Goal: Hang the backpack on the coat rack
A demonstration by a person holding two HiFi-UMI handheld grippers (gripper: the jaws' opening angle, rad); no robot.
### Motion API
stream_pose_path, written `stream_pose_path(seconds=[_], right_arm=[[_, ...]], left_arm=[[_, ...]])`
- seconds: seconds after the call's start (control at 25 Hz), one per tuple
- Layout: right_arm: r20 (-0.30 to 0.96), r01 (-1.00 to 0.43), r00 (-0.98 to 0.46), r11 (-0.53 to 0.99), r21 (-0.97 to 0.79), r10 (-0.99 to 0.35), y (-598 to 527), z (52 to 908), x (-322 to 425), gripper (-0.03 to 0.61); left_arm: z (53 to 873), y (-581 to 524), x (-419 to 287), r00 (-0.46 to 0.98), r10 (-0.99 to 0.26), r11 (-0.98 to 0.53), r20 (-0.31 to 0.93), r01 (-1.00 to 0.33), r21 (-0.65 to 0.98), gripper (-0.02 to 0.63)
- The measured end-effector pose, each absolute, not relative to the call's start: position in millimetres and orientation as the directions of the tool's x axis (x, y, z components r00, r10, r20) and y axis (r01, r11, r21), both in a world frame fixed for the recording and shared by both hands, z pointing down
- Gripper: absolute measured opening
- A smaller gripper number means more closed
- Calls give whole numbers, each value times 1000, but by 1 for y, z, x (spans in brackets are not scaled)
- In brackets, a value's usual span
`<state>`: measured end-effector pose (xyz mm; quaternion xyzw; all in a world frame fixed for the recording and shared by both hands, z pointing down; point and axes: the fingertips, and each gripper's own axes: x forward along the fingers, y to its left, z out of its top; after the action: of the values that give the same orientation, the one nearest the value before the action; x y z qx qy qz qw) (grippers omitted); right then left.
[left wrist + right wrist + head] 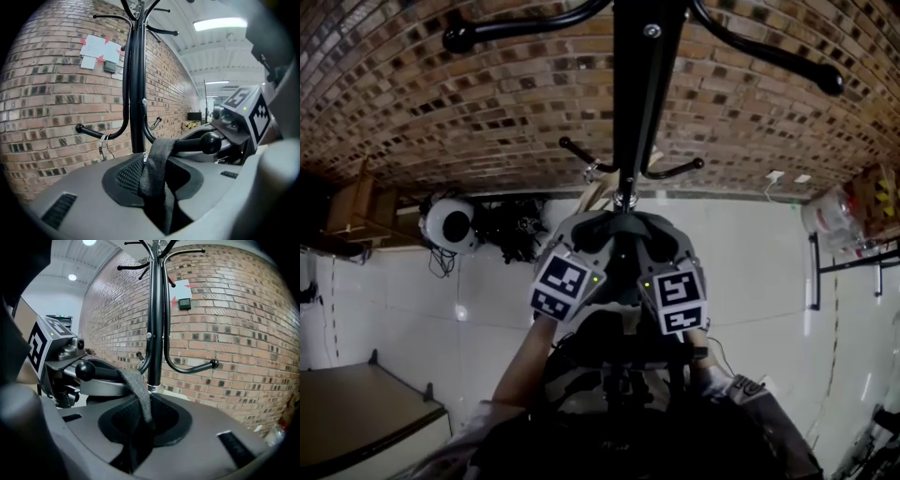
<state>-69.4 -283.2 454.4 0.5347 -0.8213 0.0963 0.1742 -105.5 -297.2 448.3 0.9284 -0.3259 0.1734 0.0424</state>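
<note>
Both grippers are holding the grey backpack (578, 226) up against the coat rack (635, 103) pole, one on each side of the pack's top. That is keeping the haul loop (157, 164) square to the hook.

The loop is already lying over the ball-tipped hook (211, 143), draping from the hook arm down into the pack's dark padded recess.

- **Left gripper (581, 258):** the jaws are set wide and buried under the thick shell, so it is reading as clamped on the pack.
- **Right gripper (664, 267):** same look, with the shell filling the bottom of its view; judging it is gripping too.

Most of the weight is probably sitting on the grippers rather than the hook.

**Edges and room**
- The ball tip is poking out past the loop toward the person, between the two grippers. It is acting as a stop against slip-off, but it is tight to both tools.
- The pole is standing just behind the pack's top.
- Two smaller lower hooks (675, 171) are sticking out near the brick wall (487, 94).
- The wall is close behind the rack, so there is little room forward.
- Open tiled floor (750, 281) is lying to both sides and toward the person, so backing out looks like the free way.
</note>
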Motion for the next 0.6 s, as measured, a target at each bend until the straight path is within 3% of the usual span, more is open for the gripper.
stream_pose_path(seconds=[0.24,0.6], right_arm=[[369,-902,-390,430,30,-844,-291,460,-68,86],[354,-931,-317,359,58,-880,-280,459,-69,92]], left_arm=[[451,-304,-101,758,-570,-811,317,-580,-70,121],[450,-295,-109,724,-643,-759,251,-645,-87,133]])
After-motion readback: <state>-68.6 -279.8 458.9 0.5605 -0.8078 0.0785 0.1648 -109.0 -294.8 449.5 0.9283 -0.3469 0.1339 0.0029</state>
